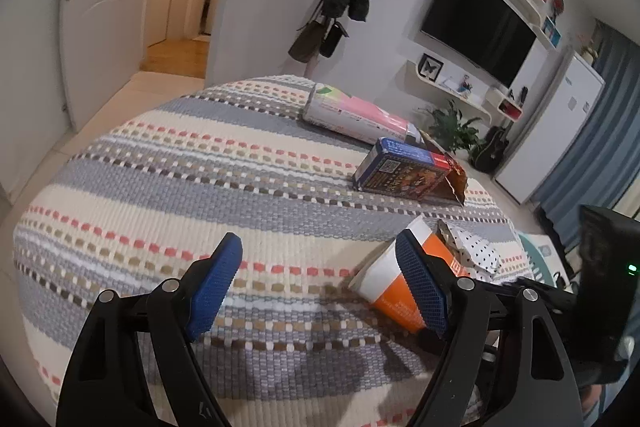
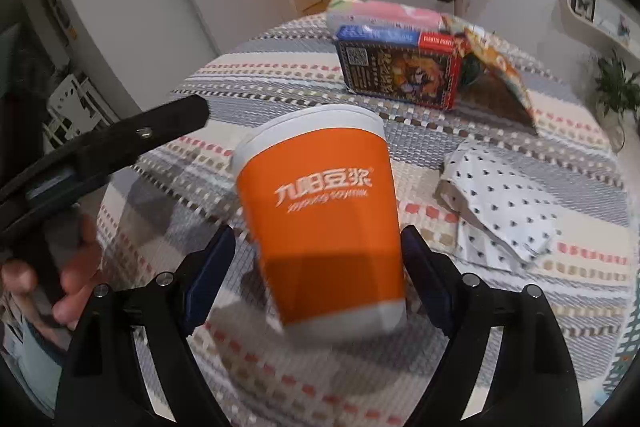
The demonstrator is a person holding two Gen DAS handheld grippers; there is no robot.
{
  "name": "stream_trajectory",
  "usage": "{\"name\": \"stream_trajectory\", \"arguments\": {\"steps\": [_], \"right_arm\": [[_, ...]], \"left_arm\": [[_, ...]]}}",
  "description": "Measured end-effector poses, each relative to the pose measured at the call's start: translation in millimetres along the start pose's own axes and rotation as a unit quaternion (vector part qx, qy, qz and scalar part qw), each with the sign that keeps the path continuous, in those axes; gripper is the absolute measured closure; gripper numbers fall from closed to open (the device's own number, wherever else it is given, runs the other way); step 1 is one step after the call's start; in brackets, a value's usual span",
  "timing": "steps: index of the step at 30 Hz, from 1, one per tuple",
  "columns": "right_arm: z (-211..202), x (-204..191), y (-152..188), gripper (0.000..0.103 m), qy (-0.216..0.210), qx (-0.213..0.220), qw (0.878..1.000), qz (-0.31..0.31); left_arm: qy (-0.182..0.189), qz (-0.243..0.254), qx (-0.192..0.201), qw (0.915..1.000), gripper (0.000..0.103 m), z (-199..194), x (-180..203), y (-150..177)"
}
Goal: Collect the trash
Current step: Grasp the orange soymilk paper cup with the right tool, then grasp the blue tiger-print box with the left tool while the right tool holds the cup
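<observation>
Orange paper cup (image 2: 324,223) — between the spread fingers of the right gripper (image 2: 316,267), ungrasped, tilted on the striped tablecloth (image 2: 280,75). Left gripper (image 1: 320,283) — released, empty. Blue box (image 2: 400,71) at one o'clock.

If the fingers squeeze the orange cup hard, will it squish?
Probably. The orange cup looks like thin paper, so it would likely dent under a hard squeeze. It seems light, and its round, tapered body could roll in a curve if dropped on the striped tablecloth. The right gripper straddles it.

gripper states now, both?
Left gripper: open, holding nothing.
Right gripper: jaws either side of the orange cup; grip cannot be told.
</observation>
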State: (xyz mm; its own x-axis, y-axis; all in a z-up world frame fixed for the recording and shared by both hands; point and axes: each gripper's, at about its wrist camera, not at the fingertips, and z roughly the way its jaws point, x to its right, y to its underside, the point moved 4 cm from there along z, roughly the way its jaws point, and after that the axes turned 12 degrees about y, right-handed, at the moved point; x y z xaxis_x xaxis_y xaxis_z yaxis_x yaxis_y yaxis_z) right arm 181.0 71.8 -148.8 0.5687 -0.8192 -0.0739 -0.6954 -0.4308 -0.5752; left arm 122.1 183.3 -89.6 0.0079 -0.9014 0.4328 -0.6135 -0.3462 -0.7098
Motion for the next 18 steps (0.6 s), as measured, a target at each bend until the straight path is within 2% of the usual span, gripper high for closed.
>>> {"name": "stream_trajectory", "arguments": {"steps": [4,7,12,18], "right_arm": [[7.8,1.0,2.3,0.035,-0.011,-0.005,1.0,0.009],[-2.8,8.3,7.5,0.036,-0.003,0.005,1.0,0.019],[-49.6,39.2,21.6,0.036,0.019,0.05,0.997,0.052],[-85.5,93.9,31.1,0.036,0.047,0.073,0.991,0.106]], "left_arm": [[0.007,0.034,-0.016,0.9993,0.026,13.3,11.0,-14.2],[0.009,0.056,-0.023,0.9981,0.026,25.2,16.5,-25.9],[0.033,0.091,-0.038,0.9946,0.025,56.1,31.2,-48.5],[0.05,0.09,-0.044,0.9937,0.025,103.0,40.3,-69.0]]}}
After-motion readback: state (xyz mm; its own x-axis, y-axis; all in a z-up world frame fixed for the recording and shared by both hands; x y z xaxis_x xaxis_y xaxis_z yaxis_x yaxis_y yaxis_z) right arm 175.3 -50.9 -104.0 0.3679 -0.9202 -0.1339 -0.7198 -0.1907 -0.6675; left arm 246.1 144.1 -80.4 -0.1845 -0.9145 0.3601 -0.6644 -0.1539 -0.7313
